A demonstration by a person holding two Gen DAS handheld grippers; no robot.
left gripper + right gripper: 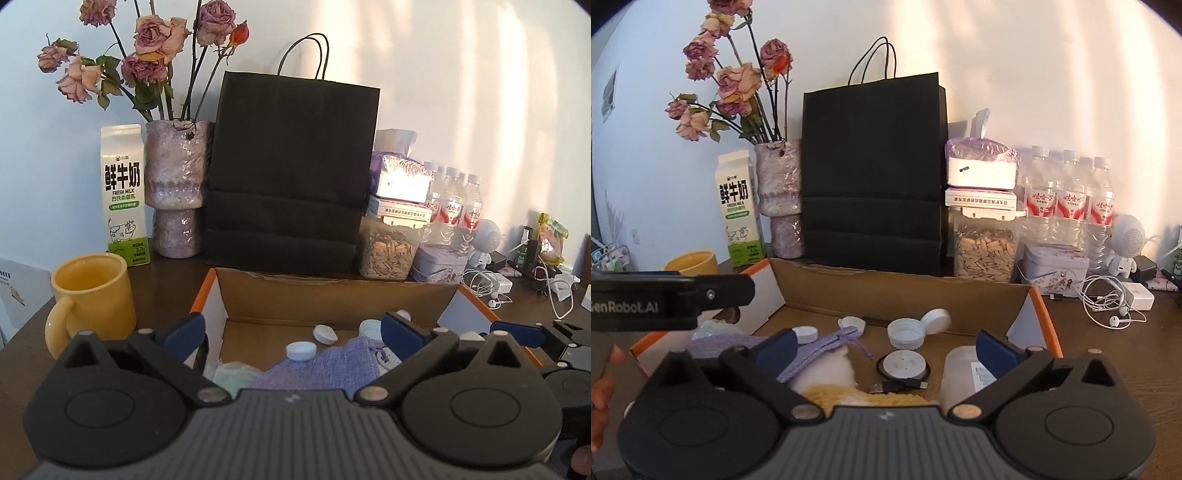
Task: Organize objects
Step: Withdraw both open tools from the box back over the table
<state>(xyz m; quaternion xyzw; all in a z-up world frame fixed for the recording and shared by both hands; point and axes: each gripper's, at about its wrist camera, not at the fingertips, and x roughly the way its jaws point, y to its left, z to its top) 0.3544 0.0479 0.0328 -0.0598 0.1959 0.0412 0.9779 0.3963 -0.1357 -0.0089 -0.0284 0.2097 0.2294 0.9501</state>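
An open cardboard box [332,295] with orange edges lies in front of both grippers. It holds a purple knitted pouch [325,369], white bottle caps [301,350], a flip-top lid [916,328], a white disc with a black cable [903,363] and a translucent container [960,376]. My left gripper [291,332] hangs over the box's left half, open, with nothing between its blue pads. My right gripper [884,349] hangs over the right half, also open and holding nothing. The purple pouch [820,350] lies under its left finger.
Behind the box stand a black paper bag [291,173], a vase of dried roses [175,184], a milk carton [123,192] and a jar of seeds [391,251]. A yellow mug [92,291] sits left of the box. Water bottles [1067,199], a tin [1052,269] and earphones [1108,299] crowd the right.
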